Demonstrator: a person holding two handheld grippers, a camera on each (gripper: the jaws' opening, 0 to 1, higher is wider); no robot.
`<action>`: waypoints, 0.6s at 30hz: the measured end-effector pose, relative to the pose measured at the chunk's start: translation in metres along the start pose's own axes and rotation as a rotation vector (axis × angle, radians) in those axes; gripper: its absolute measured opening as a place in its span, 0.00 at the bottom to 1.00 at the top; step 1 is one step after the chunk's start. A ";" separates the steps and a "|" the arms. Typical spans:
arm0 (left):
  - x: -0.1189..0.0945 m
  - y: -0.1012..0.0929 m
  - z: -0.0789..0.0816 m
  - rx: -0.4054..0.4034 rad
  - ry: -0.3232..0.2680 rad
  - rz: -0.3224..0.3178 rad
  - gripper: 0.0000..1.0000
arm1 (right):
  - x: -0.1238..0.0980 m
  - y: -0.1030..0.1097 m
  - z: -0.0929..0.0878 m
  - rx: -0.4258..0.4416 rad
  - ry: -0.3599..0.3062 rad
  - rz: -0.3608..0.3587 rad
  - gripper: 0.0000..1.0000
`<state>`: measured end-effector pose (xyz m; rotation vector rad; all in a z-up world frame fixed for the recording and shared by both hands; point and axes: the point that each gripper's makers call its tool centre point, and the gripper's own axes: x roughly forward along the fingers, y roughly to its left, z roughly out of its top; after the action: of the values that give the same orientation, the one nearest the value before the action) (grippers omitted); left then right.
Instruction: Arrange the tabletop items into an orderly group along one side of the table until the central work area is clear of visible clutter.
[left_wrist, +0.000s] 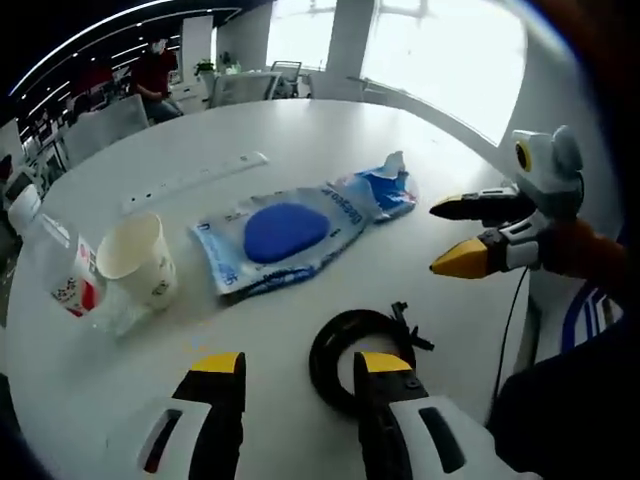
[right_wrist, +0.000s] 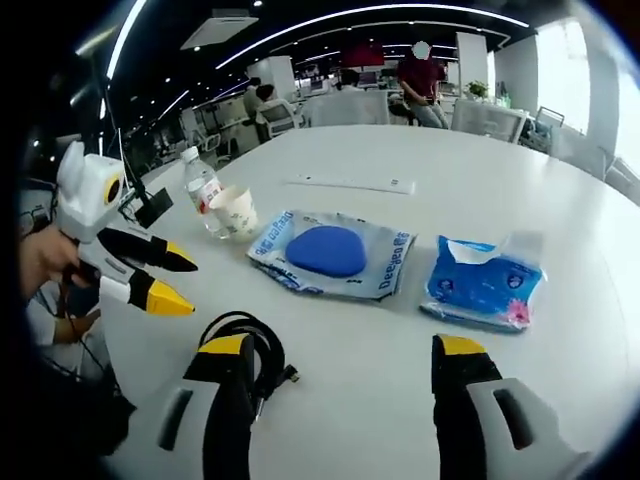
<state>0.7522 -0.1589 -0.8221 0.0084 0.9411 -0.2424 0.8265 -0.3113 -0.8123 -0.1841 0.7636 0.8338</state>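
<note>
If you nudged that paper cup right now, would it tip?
Probably: the paper cup stands upright, looks empty and light, so a high push could topple it. It touches the plastic bottle beside it, so it may bump that. Its thin wall would likely crush under firm squeezing.

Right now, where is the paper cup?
In the left gripper view the paper cup stands upright at left, between the water bottle and the blue sponge pack.

On the worktop (right_wrist: 560, 210) we count one paper cup (left_wrist: 138, 258), one plastic bottle (left_wrist: 52, 262), one coiled black cable (left_wrist: 352, 352), one white power strip (left_wrist: 195, 180) — and two plastic packs: one clear with a blue pad (right_wrist: 335, 252), one blue tissue pack (right_wrist: 482, 280). We count two tongs too — left (left_wrist: 298, 372), right (right_wrist: 340, 355).
</note>
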 end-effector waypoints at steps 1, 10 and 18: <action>0.000 -0.002 -0.002 0.001 0.001 -0.002 0.41 | 0.001 0.003 -0.003 0.008 0.007 0.006 0.68; 0.009 -0.015 -0.022 -0.023 0.024 -0.046 0.37 | 0.004 0.031 -0.024 0.040 0.045 0.029 0.50; 0.013 -0.020 -0.030 -0.055 0.030 -0.060 0.32 | 0.014 0.048 -0.043 0.106 0.078 0.057 0.38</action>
<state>0.7314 -0.1779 -0.8484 -0.0670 0.9785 -0.2722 0.7744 -0.2891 -0.8467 -0.1008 0.8878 0.8415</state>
